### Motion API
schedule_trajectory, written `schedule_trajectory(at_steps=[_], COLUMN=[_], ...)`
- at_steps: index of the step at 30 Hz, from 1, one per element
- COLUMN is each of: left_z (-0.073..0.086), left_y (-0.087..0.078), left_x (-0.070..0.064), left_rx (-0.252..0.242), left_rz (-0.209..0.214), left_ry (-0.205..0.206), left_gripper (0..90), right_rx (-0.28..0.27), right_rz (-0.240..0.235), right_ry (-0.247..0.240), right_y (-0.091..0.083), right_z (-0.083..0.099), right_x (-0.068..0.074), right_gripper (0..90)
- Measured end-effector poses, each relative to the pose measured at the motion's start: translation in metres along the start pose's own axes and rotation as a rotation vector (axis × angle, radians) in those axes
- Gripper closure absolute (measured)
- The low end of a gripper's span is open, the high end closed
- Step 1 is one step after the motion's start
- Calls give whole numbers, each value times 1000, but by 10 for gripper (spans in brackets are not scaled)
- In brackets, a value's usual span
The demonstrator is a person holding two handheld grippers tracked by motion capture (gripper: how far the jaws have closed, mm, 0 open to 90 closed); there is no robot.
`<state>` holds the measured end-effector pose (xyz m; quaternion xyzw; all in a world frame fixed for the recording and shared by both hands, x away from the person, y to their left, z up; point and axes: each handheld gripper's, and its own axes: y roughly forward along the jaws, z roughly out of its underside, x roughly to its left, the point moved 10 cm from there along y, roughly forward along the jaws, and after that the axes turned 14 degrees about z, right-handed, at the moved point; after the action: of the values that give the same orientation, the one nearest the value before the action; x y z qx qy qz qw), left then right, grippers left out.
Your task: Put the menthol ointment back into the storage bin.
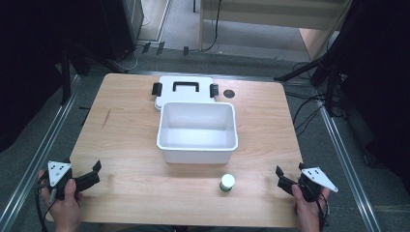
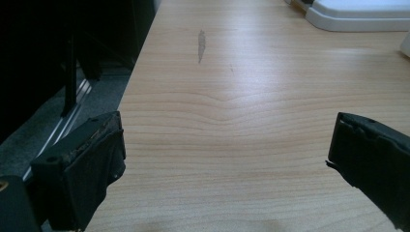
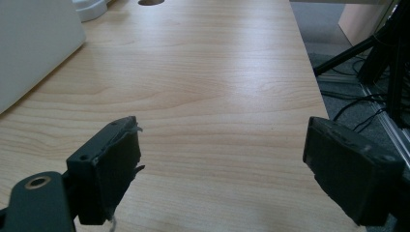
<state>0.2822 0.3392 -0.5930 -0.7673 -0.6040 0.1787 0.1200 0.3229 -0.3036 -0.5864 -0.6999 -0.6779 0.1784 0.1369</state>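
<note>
Sitting at the middle of the desk [image 1: 125,145], the white bin [image 1: 197,131] is open and looks bare inside. Its lid [image 1: 183,89], with a black handle and two black side clips, lies flat just behind it, the near edge hidden by the bin's rim. A small white jar with a green band [image 1: 227,182] stands in front of the bin toward the right; its label is too small to read. A dark round hole [image 1: 229,94] shows beside the lid. The left gripper [image 1: 92,175] hovers over the near left corner, fingers spread wide around nothing. The right gripper [image 1: 282,180] sits at the near right edge, fingers likewise parted and empty. Both hands are cut off by the bottom edge.
</note>
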Motion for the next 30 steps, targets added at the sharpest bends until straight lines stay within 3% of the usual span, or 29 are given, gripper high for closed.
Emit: schedule_trajectory(at_steps=[5, 8, 11, 12, 14, 15, 16, 18, 23, 30], left_z=[0, 0, 0, 0, 0, 0, 0, 0, 1, 2], left_y=[0, 0, 0, 0, 0, 0, 0, 0, 2, 3], left_x=[1, 1, 1, 1, 0, 0, 0, 0, 0, 0], left_rx=[0, -3, -2, -2, -4, -4, -2, -1, 12, 26], left_rz=[-13, -16, -14, -14, -12, -12, -8, -7, -5, -8], left_ry=[3, 2, 2, 2, 1, 1, 1, 2, -8, -4], left_gripper=[2, 2, 2, 2, 2, 2, 2, 2, 2, 2], right_rx=[12, 34, 77, 124, 161, 161, 220, 268, 410, 578], right_rz=[-20, -66, -67, -78, -85, -85, -80, -85, -152, -248], right_ry=[3, -30, -67, -109, -146, -146, -218, -285, -504, -649], right_y=[-1, -7, -11, -16, -18, -18, -18, -18, -27, -44], right_z=[-1, -5, -5, -3, -1, -1, 4, 9, 16, 7], right_x=[1, 6, 9, 13, 17, 17, 22, 28, 51, 76], right_gripper=[133, 137, 137, 138, 137, 137, 138, 137, 133, 141])
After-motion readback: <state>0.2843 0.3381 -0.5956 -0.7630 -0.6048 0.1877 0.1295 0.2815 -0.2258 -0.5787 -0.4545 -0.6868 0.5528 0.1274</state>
